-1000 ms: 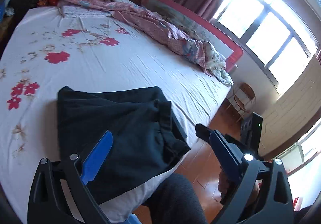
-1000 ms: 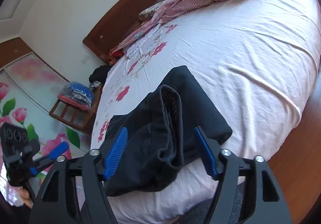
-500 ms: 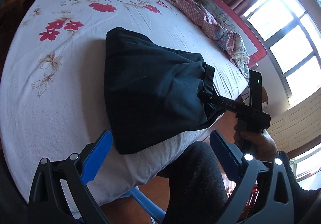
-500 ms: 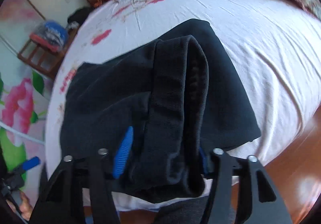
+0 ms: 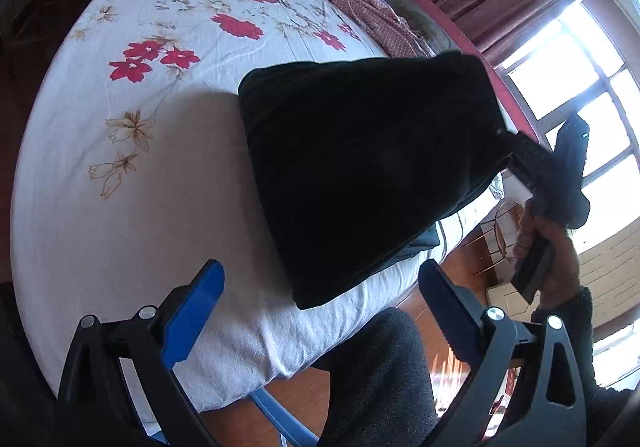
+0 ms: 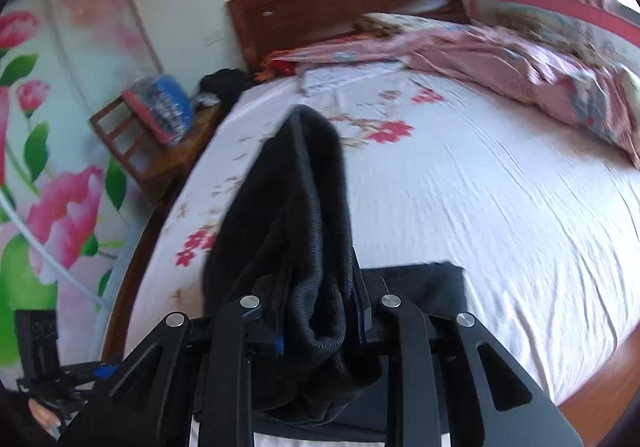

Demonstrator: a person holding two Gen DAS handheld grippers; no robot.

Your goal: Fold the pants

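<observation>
Left claw (image 5: 320,311): blue-padded jaws spread wide with nothing between them, hanging over the near edge of the bed, just left of and below the lifted cloth
Bed (image 5: 120,207): white flowered sheet; every place here is given relative to it
Black fleece pants (image 5: 368,167): folded into a thick bundle, its left fold low against the sheet near the bed's near edge, its right side raised off the bed and stretched taut toward the right claw
Right claw (image 6: 318,307): its jaws have just been closing and are now clenched on the bunched ribbed waistband of the pants, seen close up in the right wrist view, held above the near edge of the bed
Dark cloth (image 6: 416,283): a flat piece on the sheet beneath the lifted part; whether it belongs to the pants I cannot tell
Step in hand: likely carrying the waistband over for another fold
Doing it well: keep the pinch firm on all layers, have the empty claw pin the low fold so the bundle does not slide, then lay edges level
</observation>
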